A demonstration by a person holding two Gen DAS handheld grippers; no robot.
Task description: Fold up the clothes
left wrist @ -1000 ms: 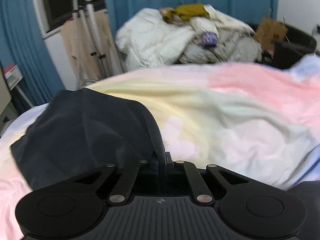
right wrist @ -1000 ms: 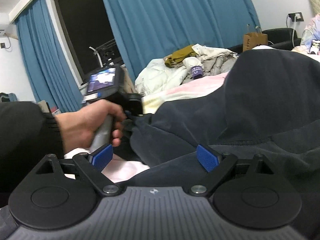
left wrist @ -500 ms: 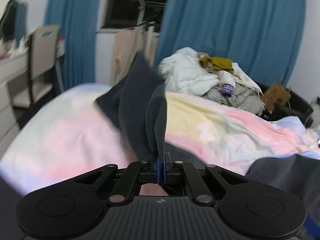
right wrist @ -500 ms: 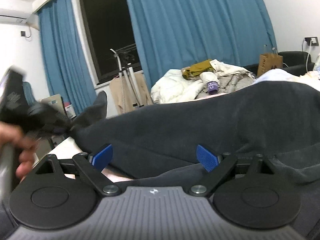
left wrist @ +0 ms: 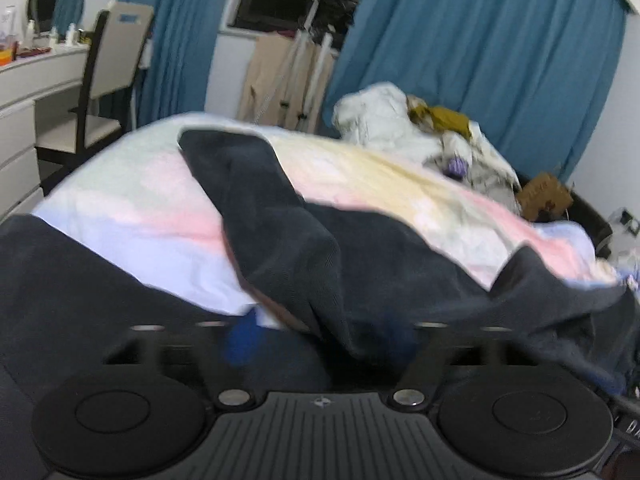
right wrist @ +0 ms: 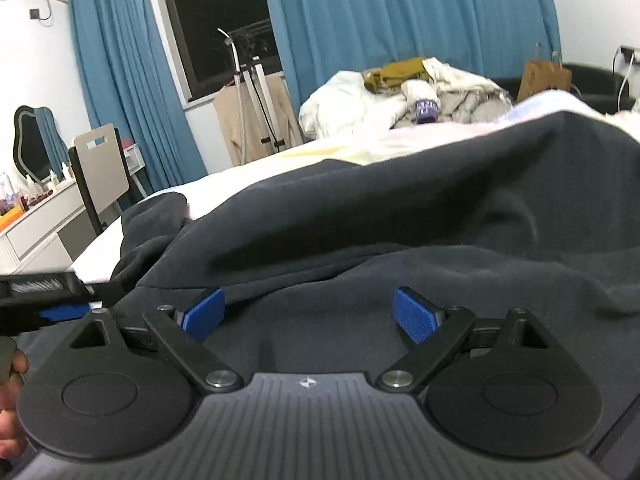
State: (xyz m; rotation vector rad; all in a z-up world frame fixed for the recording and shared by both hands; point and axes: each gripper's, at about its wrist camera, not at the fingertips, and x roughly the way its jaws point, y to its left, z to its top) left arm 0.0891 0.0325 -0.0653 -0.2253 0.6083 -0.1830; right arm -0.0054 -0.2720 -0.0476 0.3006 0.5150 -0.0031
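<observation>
A dark navy garment [left wrist: 280,232] lies on the pastel bed sheet [left wrist: 380,176]. One sleeve runs from the far left of the bed toward me and drapes over the body of the garment. My left gripper [left wrist: 320,336] is blurred, its blue pads spread apart, with the sleeve's fold lying loose between them. In the right wrist view the garment [right wrist: 400,220] fills the foreground in broad folds. My right gripper [right wrist: 310,314] is open just above the cloth and holds nothing. The left gripper [right wrist: 52,308] shows at the left edge, with part of a hand below it.
A heap of white and mustard clothes [left wrist: 420,128] sits at the far end of the bed. A chair [left wrist: 108,76] and white desk [left wrist: 24,92] stand to the left. A drying rack [right wrist: 256,92], blue curtains and a brown paper bag [right wrist: 544,76] are behind.
The left gripper, shut on the raised sleeve half a second ago, has opened and the sleeve has dropped across the garment. The right gripper stayed open above the cloth.
</observation>
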